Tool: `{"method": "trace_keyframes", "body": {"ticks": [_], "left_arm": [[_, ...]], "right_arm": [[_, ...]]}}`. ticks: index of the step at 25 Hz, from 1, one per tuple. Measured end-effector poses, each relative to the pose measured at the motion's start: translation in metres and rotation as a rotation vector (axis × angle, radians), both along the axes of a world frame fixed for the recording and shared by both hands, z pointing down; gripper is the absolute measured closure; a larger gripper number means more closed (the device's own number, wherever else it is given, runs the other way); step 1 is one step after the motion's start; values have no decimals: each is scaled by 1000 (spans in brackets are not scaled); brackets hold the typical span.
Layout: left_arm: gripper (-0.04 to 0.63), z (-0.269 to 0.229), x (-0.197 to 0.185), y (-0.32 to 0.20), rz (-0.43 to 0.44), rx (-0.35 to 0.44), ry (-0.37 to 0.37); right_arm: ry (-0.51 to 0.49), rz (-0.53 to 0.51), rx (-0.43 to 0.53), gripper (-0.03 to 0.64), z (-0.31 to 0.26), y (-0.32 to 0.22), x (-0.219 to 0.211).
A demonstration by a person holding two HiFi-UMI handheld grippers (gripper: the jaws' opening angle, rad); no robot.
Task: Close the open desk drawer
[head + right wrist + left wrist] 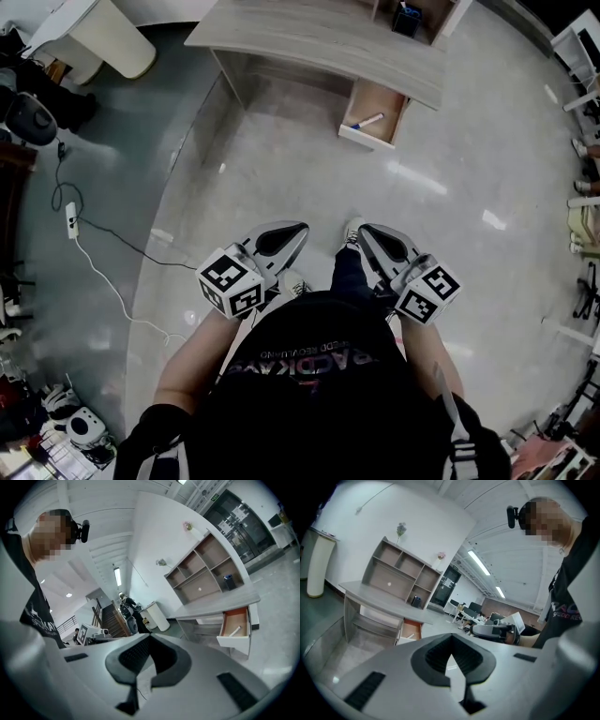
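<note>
A grey wooden desk (319, 42) stands ahead across the floor, with its drawer (375, 112) pulled out on the right side. A white and blue pen-like item (367, 121) lies inside the drawer. My left gripper (298, 230) and my right gripper (366, 230) are held side by side near my body, well short of the desk, both shut with nothing between the jaws. The drawer (236, 630) shows at the right of the right gripper view and its orange-brown inside (411, 629) is seen in the left gripper view.
A shelf unit (401, 576) sits on the desk. A white cylindrical stand (112, 37) is at the far left, and a power strip with cable (70, 220) lies on the floor at left. Chairs and clutter line the right edge (586, 141).
</note>
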State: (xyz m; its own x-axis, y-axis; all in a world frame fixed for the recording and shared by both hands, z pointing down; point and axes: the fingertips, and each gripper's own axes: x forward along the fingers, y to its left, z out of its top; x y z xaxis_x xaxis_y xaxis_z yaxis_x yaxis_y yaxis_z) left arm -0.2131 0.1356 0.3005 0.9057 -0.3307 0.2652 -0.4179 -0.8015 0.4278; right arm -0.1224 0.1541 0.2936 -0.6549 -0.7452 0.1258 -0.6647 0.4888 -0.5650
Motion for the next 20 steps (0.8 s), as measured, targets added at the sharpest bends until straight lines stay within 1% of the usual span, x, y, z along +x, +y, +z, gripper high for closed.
{"method": "trace_keyframes", "body": {"ticks": [5, 10, 15, 20], "left_arm": [[586, 8, 18, -33, -65, -13, -16], [584, 28, 47, -73, -107, -57, -36], [584, 51, 74, -109, -124, 0, -109], [584, 69, 100, -139, -152, 30, -159]], "right_arm": [[8, -33, -8, 601, 6, -42, 29], [62, -52, -36, 600, 28, -79, 70], [37, -46, -73, 600, 50, -107, 111], [54, -33, -94, 600, 74, -126, 152]]}}
